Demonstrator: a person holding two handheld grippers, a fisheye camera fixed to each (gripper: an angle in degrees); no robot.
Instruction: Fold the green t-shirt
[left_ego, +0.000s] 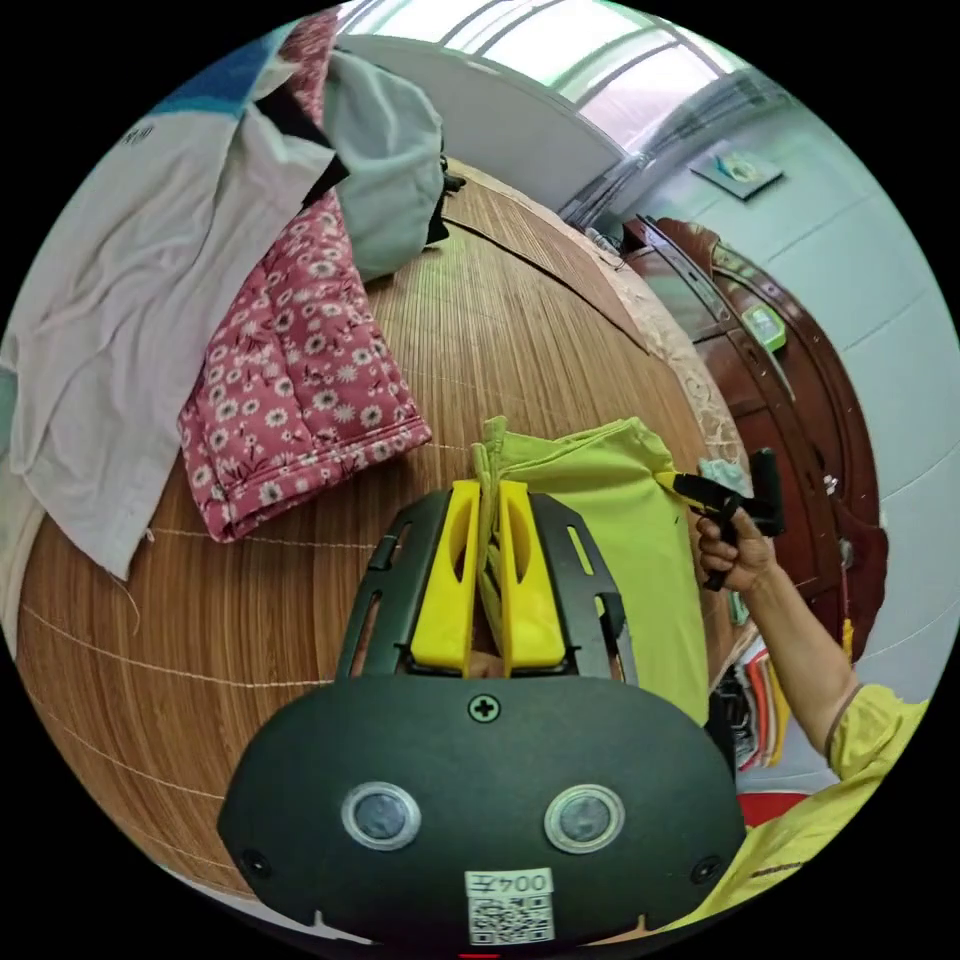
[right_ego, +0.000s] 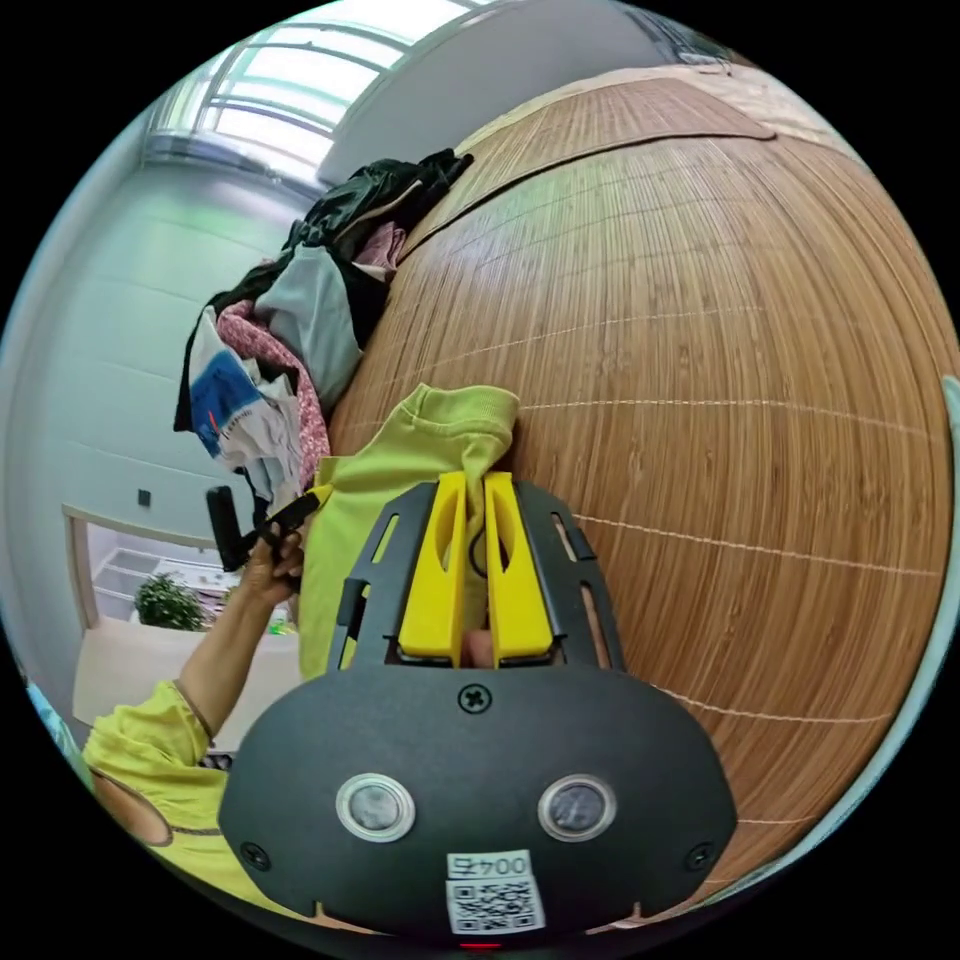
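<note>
Fingers (left_ego: 523, 560) of both grippers pinch the green t-shirt (left_ego: 620, 520).

Daylight pours in from the windows (left_ego: 590, 50) high on the wall — blown out to near white in both views. The bamboo mat (right_ego: 700, 350) is evenly lit, its shadows soft and faint. Focus is crisp at centre; toward the round black border the fisheye bends straight lines hard — walls and mat seams curve.
</note>
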